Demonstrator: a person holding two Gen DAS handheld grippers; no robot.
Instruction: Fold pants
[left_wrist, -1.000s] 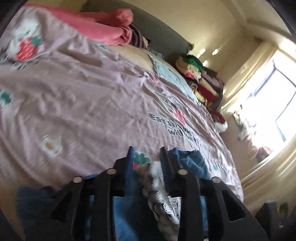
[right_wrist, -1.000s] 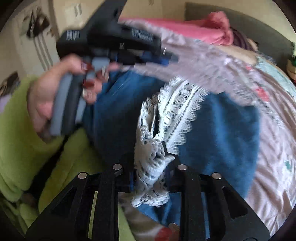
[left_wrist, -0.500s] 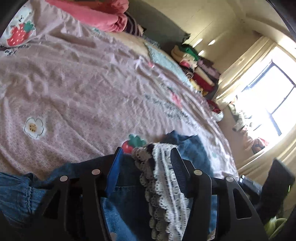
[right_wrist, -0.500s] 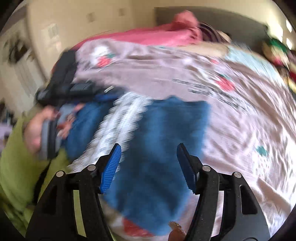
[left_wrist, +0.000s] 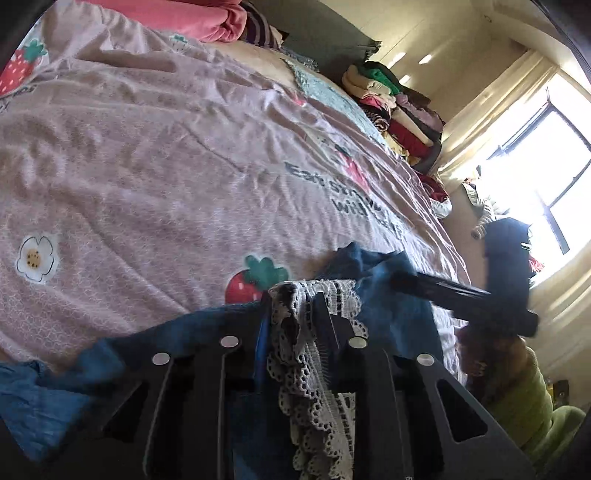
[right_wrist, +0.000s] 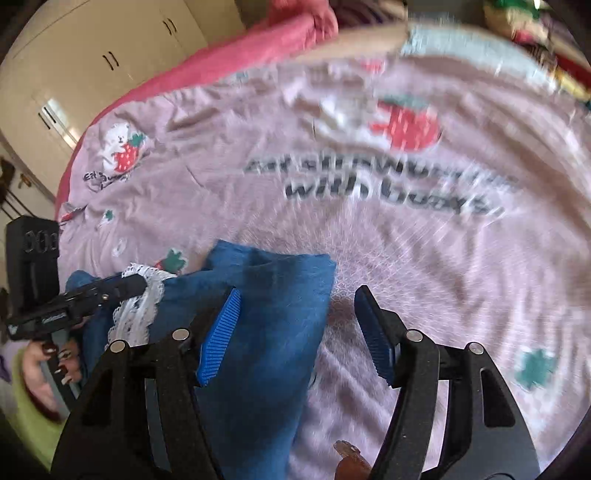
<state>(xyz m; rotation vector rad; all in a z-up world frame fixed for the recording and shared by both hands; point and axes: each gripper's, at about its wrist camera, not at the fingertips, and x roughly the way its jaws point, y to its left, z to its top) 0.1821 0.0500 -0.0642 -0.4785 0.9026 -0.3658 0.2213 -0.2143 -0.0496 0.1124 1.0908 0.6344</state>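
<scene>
The blue denim pants (right_wrist: 266, 325) with a white lace waistband (left_wrist: 310, 369) lie on the pink bedspread near its front edge. My left gripper (left_wrist: 291, 306) is shut on the lace waistband; it also shows at the left of the right wrist view (right_wrist: 125, 286). My right gripper (right_wrist: 295, 314) is open and empty, just above the right edge of the pants. It shows from the side in the left wrist view (left_wrist: 461, 295).
The pink strawberry-print bedspread (left_wrist: 166, 155) covers the bed. Pink bedding (left_wrist: 192, 22) lies at the head. A stack of folded clothes (left_wrist: 395, 107) stands at the far right side. A window (left_wrist: 546, 173) is beyond; wardrobes (right_wrist: 110, 59) stand at the left.
My right gripper has let go of the lace waistband, opened and moved right over the pants. My left gripper has stayed shut on the waistband and lowered it towards the bed.
</scene>
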